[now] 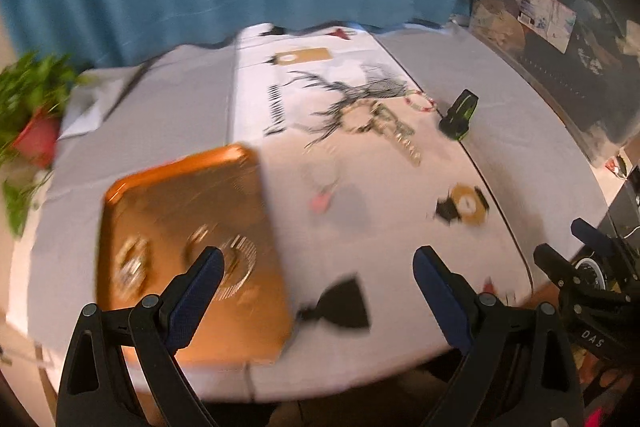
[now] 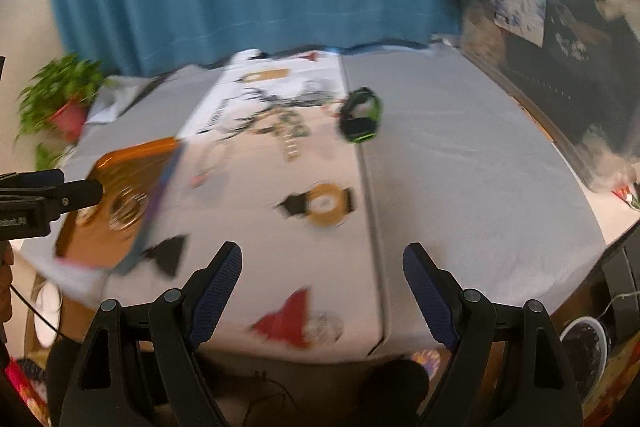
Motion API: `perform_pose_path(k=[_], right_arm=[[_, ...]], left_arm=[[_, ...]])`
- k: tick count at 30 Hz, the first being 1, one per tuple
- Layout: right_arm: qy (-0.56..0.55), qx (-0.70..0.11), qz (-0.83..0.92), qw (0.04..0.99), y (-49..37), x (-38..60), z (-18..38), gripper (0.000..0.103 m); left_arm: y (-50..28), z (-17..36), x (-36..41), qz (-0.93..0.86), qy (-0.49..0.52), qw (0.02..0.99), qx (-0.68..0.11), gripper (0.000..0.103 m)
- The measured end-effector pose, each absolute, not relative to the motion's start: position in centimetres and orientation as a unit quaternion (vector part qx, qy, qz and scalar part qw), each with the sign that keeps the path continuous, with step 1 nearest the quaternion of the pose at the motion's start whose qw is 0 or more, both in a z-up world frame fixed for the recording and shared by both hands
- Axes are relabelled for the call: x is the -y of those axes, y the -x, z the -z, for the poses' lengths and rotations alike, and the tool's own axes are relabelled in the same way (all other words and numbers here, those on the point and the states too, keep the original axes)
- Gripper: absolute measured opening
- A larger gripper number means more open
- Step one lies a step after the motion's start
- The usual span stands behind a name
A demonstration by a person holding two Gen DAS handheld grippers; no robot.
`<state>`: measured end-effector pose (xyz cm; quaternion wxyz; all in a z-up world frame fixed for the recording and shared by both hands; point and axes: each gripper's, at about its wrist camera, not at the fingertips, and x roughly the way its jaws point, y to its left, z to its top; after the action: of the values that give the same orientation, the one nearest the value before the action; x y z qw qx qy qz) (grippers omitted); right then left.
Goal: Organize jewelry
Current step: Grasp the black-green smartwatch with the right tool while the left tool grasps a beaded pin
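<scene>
While both views are smeared by blur, the orange tray (image 1: 188, 227) reads clearly: a flat rectangle with rounded corners, lying on the left part of the table (image 1: 500, 115). Inside it lie round silvery pieces, one a ring (image 1: 236, 267) with a ribbed edge, one a darker cluster (image 1: 132, 263); finer detail is lost. Loose jewelry (image 1: 384, 123) sits farther back on the printed cloth (image 1: 256, 75): a pale bead loop tangled with a gold chain, and a red-and-white bracelet (image 1: 420, 103) just behind. A pink piece (image 1: 322, 201) lies just right of the tray. A black-and-green watch (image 2: 360, 117) stands near the cloth's right edge.

The left gripper (image 1: 316, 267) hangs over the tray's near right corner, jaws spread wide, grasping nothing. The right gripper (image 2: 322, 269) is likewise spread and bare, above the cloth's printed red hat (image 2: 286, 321).

White letters "DAS" (image 1: 592, 341) show on black gear at the left view's right edge; a label on the other tool in the right view is too blurred to read.
</scene>
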<state>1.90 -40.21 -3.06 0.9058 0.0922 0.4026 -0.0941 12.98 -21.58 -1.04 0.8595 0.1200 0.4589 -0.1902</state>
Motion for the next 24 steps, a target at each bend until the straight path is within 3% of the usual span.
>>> perform_pose_path(k=[10, 15, 19, 21, 23, 24], right_arm=[[-0.085, -0.436, 0.103, 0.89, -14.0, 46.6, 8.0, 0.083], [-0.059, -0.445, 0.106, 0.887, -18.2, 47.4, 9.9, 0.083], [-0.072, -0.456, 0.112, 0.88, -20.9, 48.6, 11.5, 0.083], [-0.059, -0.449, 0.124, 0.883, -21.8, 48.8, 12.0, 0.088], [-0.055, -0.456, 0.124, 0.879, -22.8, 48.8, 12.2, 0.096], [-0.055, -0.456, 0.124, 0.879, -23.1, 48.8, 12.1, 0.096]], left_arm=[[-24.2, 8.8, 27.5, 0.183, -0.148, 0.812, -0.534, 0.094], [-26.8, 11.5, 27.4, 0.174, -0.139, 0.798, -0.559, 0.094], [-27.7, 12.1, 27.4, 0.181, -0.121, 0.8, -0.559, 0.101], [-27.6, 12.1, 27.3, 0.183, -0.118, 0.806, -0.55, 0.101], [-27.3, 11.7, 27.2, 0.188, -0.113, 0.819, -0.53, 0.079], [-27.0, 11.1, 27.2, 0.196, -0.115, 0.825, -0.517, 0.033]])
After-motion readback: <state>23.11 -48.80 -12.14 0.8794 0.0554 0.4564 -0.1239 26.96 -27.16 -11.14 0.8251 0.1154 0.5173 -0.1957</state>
